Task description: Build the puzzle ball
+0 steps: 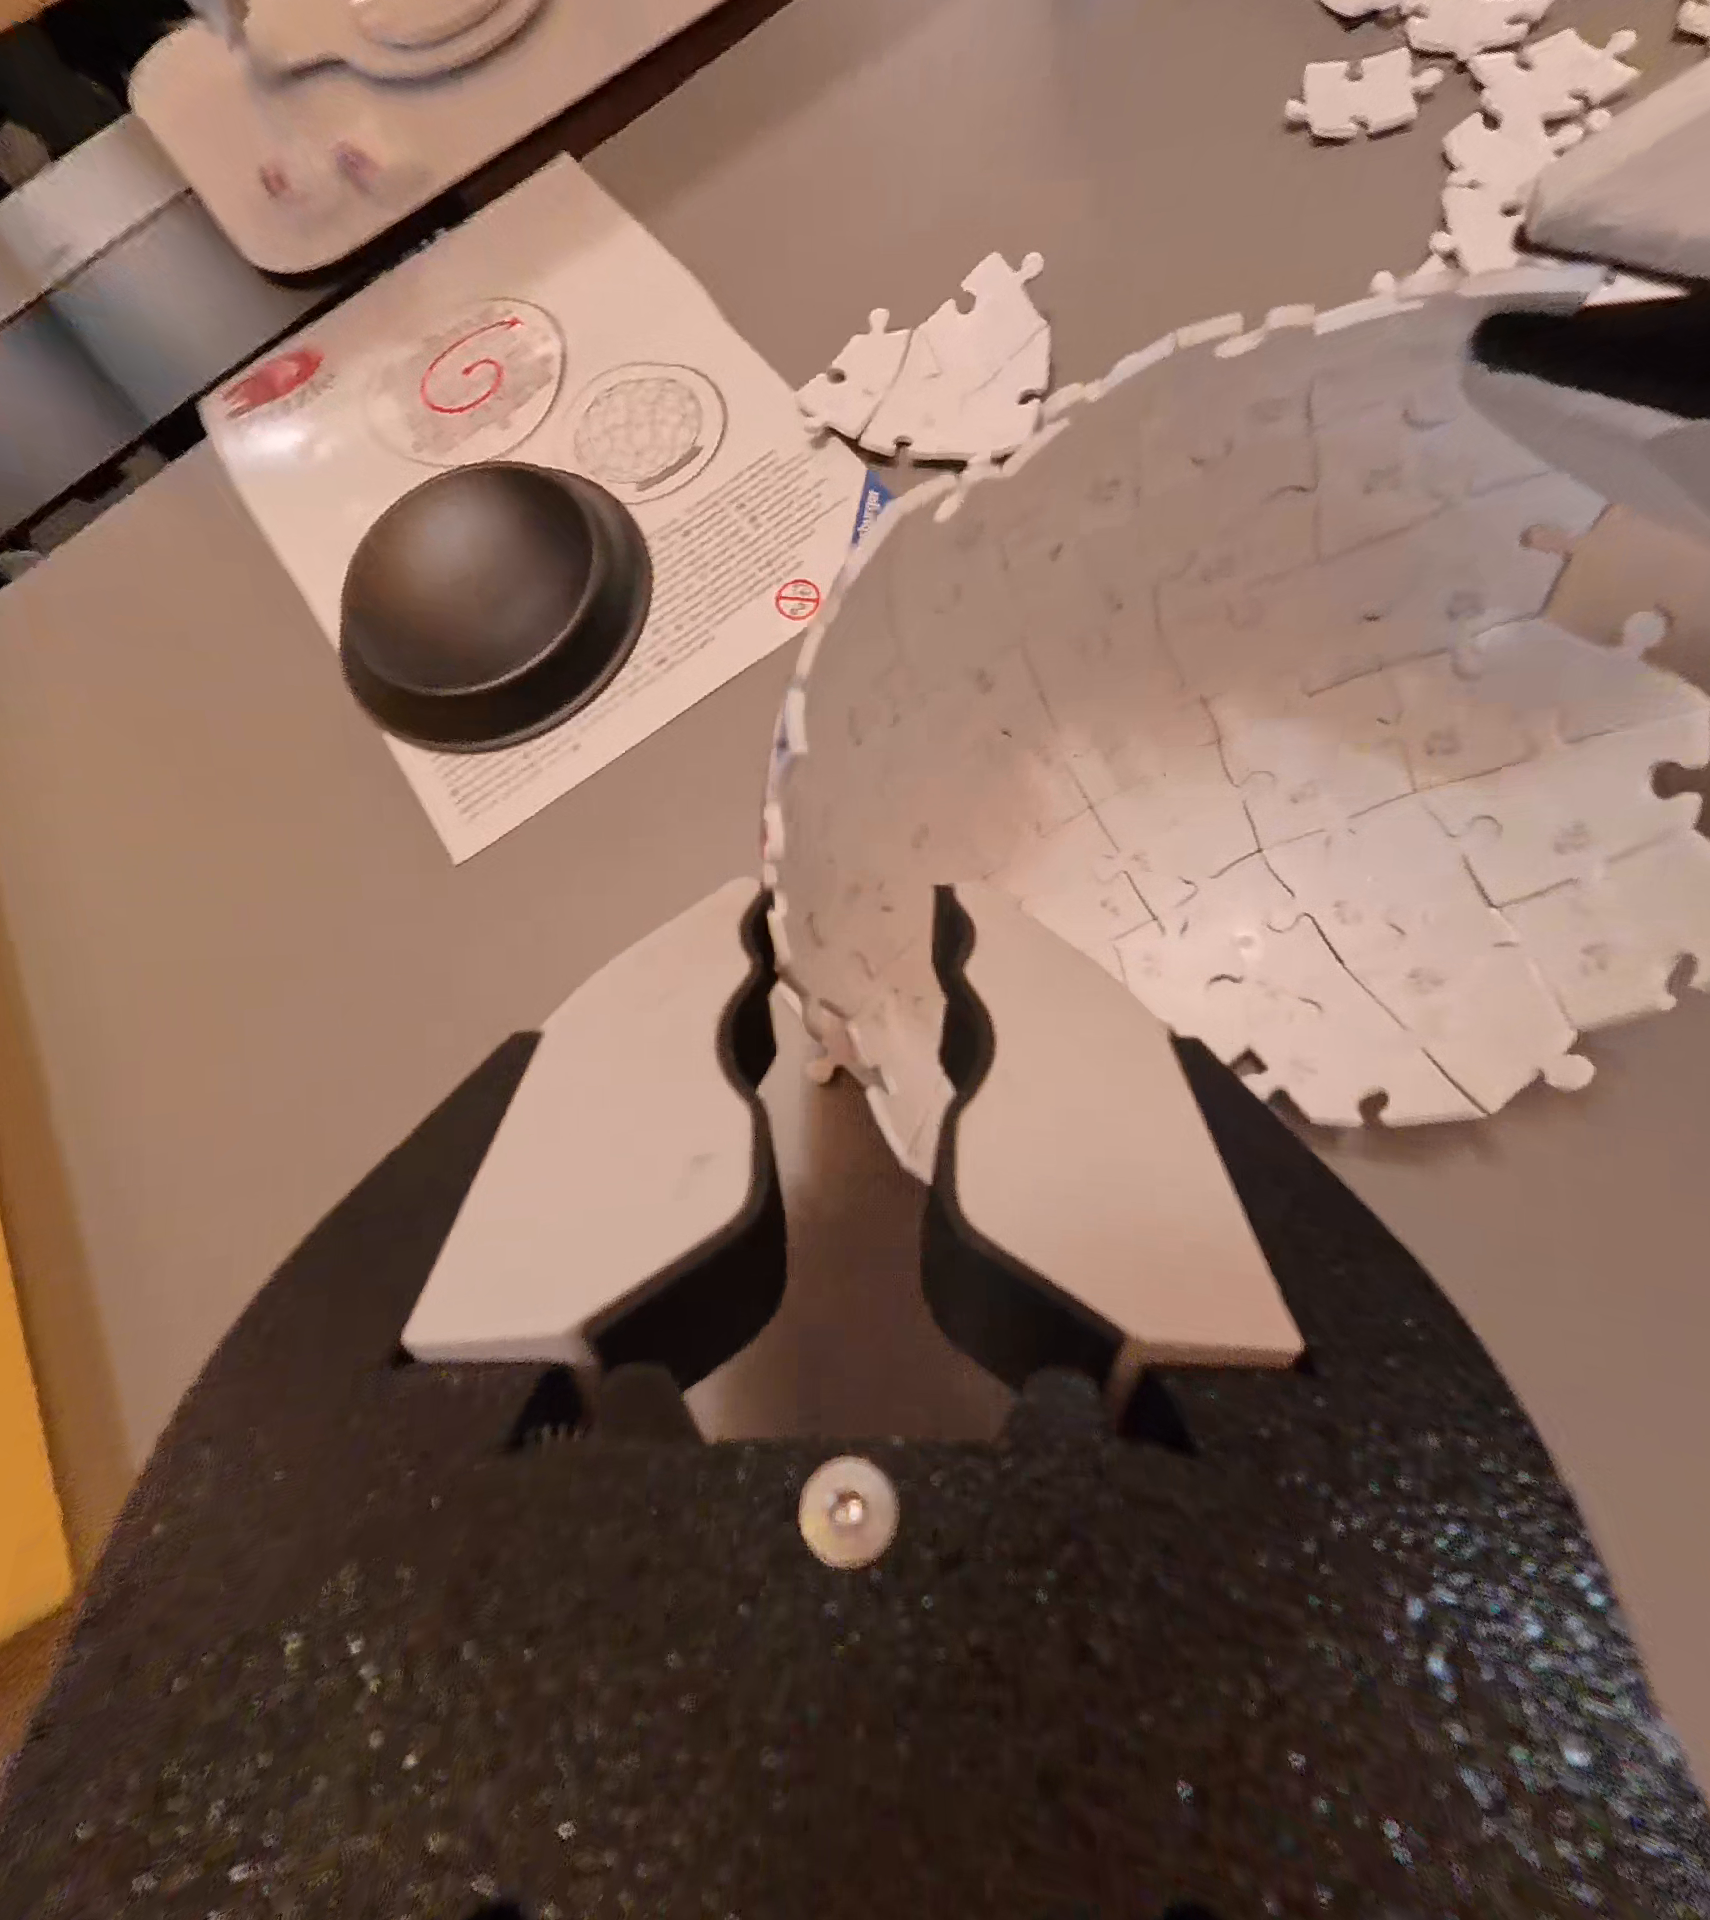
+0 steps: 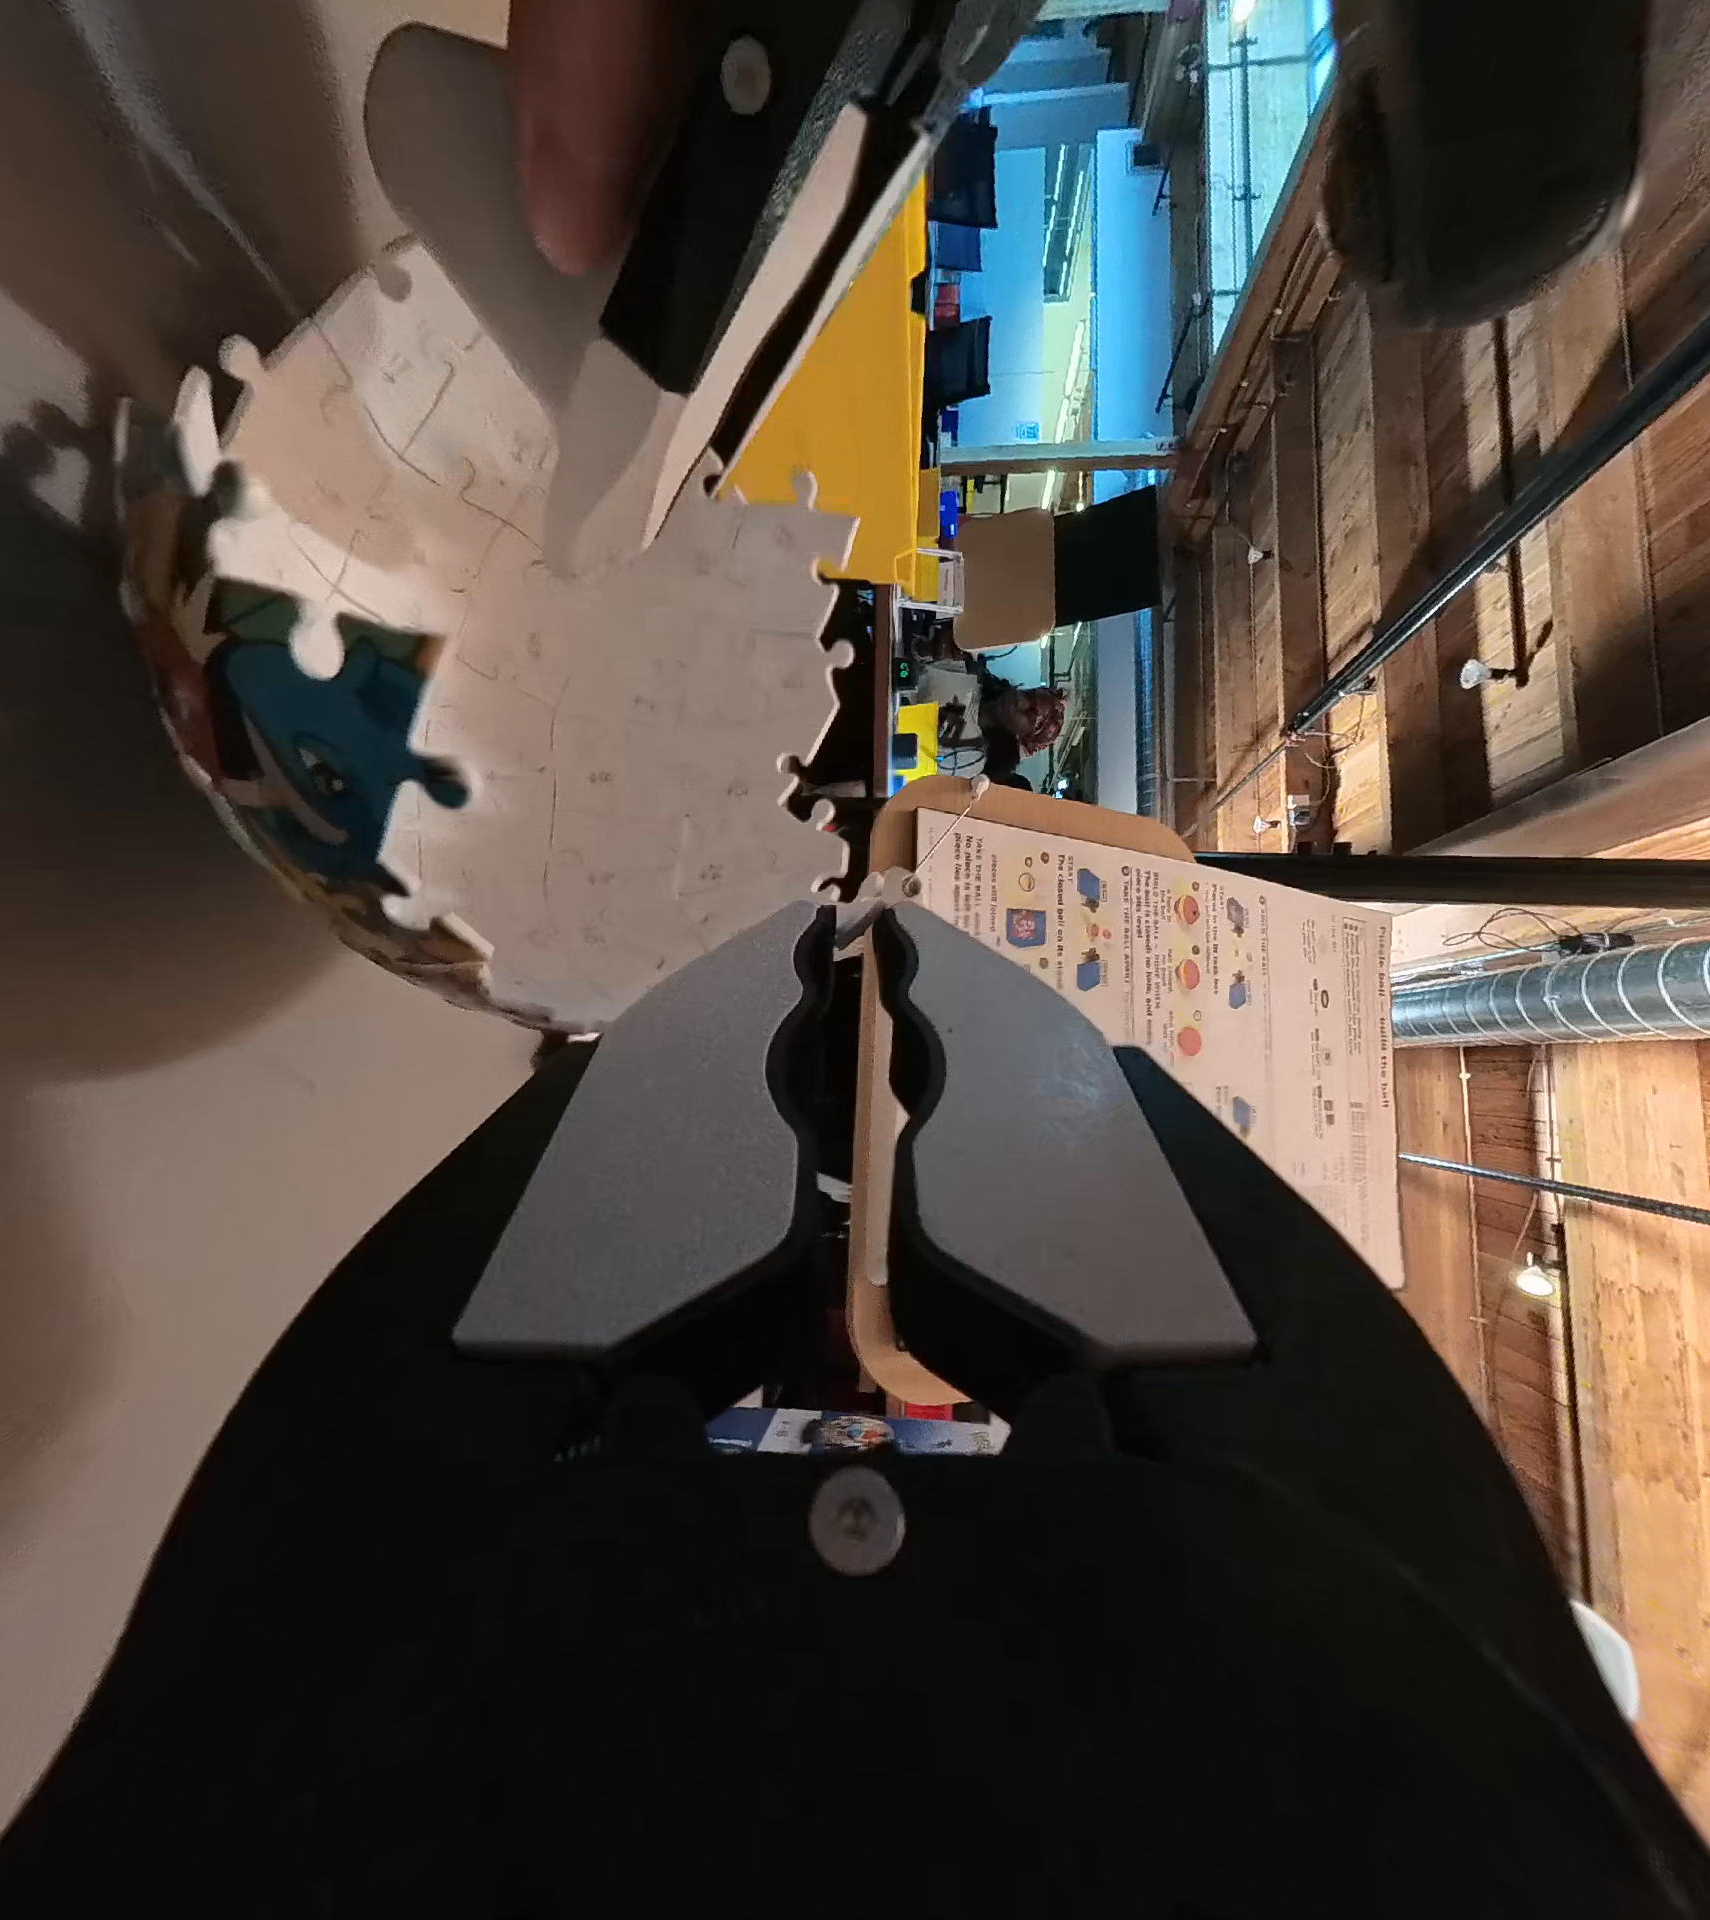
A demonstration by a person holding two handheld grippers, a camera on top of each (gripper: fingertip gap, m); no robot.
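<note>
The left claw (image 1: 851, 956) is clamped on the near rim of the half-built puzzle ball (image 1: 1277, 748), a white bowl-shaped shell of joined pieces whose lower edge rests on the grey surface (image 1: 311, 1039) and whose hollow faces the camera. At 1 o'clock in the left wrist view the right claw (image 1: 1557, 301) pinches the shell's far rim, so the shell sits between the two claws. At 10 o'clock from the shell a black domed stand (image 1: 492, 613) sits on a printed instruction sheet (image 1: 716, 488), and just behind the shell at 12 o'clock lies a small cluster of joined pieces (image 1: 944, 364). Loose white pieces (image 1: 1453, 94) are scattered at 1 o'clock, partly hidden by the right claw. In the right wrist view the right claw (image 2: 856, 920) has its fingers nearly together on a tab at the shell's edge, the shell's printed blue outer face (image 2: 311, 748) shows at 9 o'clock, and a card on a brown board (image 2: 1142, 1039) stands beyond the fingers.
</note>
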